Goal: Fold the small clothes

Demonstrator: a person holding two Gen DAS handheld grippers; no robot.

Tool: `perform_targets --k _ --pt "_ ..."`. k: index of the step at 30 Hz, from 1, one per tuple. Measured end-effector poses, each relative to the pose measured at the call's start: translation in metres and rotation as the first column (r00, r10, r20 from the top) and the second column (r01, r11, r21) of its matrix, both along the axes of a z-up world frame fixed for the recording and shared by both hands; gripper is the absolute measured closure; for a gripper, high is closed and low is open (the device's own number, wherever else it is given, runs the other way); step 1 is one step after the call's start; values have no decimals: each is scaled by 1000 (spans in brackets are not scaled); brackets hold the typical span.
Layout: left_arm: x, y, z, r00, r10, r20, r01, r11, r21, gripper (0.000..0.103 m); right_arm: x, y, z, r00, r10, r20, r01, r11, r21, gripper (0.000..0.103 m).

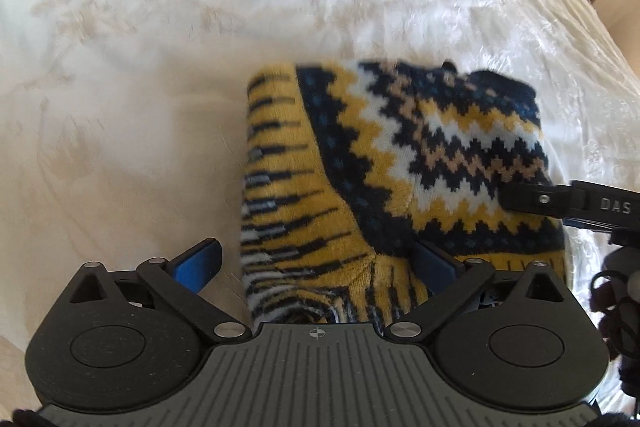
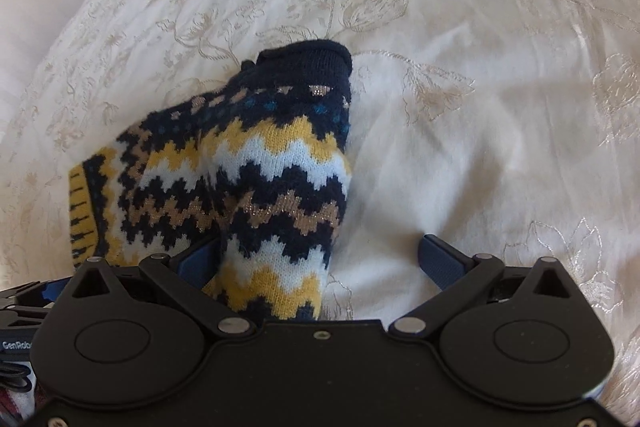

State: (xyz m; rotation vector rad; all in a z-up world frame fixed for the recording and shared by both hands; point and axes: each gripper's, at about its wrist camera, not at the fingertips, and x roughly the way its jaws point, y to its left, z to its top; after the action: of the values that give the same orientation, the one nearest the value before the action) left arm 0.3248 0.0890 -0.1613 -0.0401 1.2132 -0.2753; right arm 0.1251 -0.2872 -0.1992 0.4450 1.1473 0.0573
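Nearest in the left wrist view, the left claw (image 1: 314,263) stands spread wide and released, its blue fingers (image 1: 200,261) apart from the knit, with the near edge of the sweater (image 1: 360,163) lying between them. In the right wrist view the right claw (image 2: 322,259) is also released, jaws wide; a folded part of the sweater (image 2: 256,163) runs between them, next to the left finger, though contact there cannot be told. The sweater, patterned in navy, yellow, white and tan zigzags, lies folded on the bedspread (image 2: 480,67). Beyond the sweater the cream embroidered bedspread stretches away.
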Motion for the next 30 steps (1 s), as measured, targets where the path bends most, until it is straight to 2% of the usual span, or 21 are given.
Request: perform_targets --k 3,8,11,14,19,25,30 --pt "-4 2 13 999 -3 44 2 1000 20 1 -14 -11 13 998 -27 50 27 1000 6 0" --pt "-10 7 20 997 -12 71 9 999 41 1 -40 -22 27 996 -52 74 50 998 29 0" --pt "-15 8 16 998 -20 62 16 998 63 1 -54 -19 26 998 -7 55 6 1000 12 0" --pt "-21 14 7 999 -21 44 17 997 78 1 -65 -10 16 998 57 10 -56 997 -48 0" --pt "-23 17 5 999 -17 43 13 997 74 1 -66 -3 6 997 74 -9 -74 992 -101 0" --pt "-35 13 30 990 -54 128 45 996 74 1 -74 4 33 990 122 74 -109 982 -156 0" --pt "-49 12 50 982 -47 183 37 998 59 1 -90 8 55 980 137 147 -110 978 -178 0"
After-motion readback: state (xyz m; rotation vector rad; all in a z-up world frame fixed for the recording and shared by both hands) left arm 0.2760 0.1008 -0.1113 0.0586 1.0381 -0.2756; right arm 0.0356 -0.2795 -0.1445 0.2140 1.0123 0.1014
